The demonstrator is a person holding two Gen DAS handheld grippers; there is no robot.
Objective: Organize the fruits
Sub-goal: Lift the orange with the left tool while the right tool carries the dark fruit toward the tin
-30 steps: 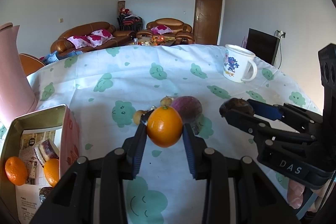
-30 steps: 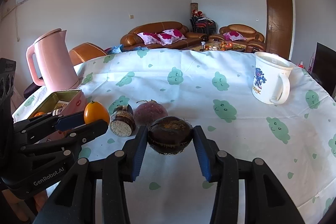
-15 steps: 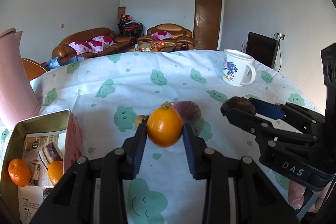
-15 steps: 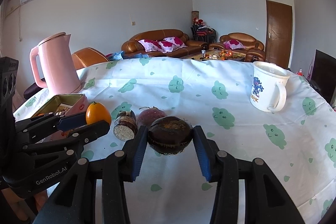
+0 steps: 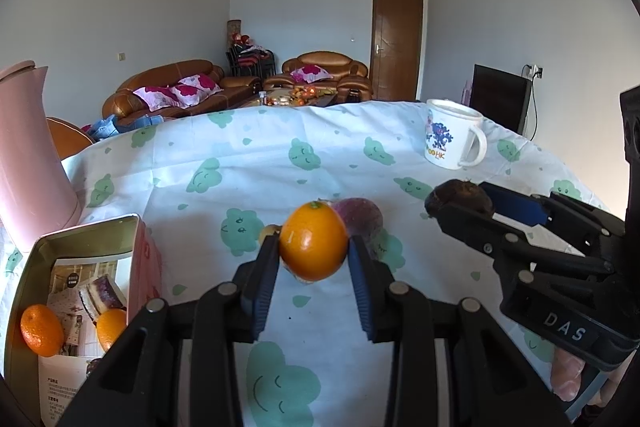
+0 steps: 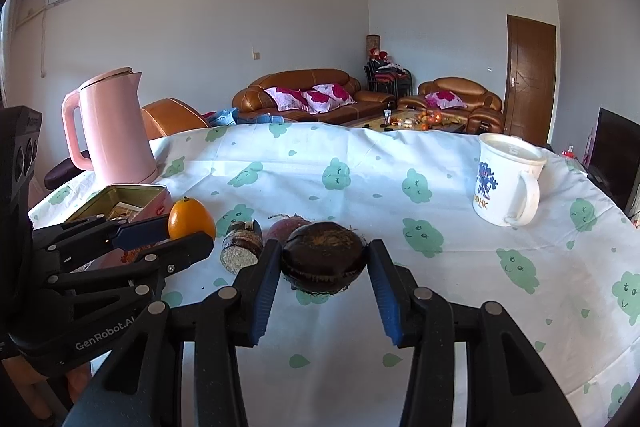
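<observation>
Left wrist: left gripper [image 5: 313, 259] jaws still pinching orange [image 5: 313, 246]; tin [image 5: 76, 239] now nearer.

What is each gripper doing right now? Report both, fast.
Left gripper: closed on the orange, held above the table.
Right gripper: closed on the dark brown fruit, also lifted.

Both views are brightly lit by daylight; the tabletop [image 5: 248, 163] is washed pale toward its far edge in the left view; a small glare spot is seen on the orange [image 5: 313, 246]; soft shadows are cast under the fruit; strong fisheye bending is shown, with black vignetting in the corners; focus is kept sharp nearby, while the distant sofa [image 6: 304, 95] is rendered slightly soft.
</observation>
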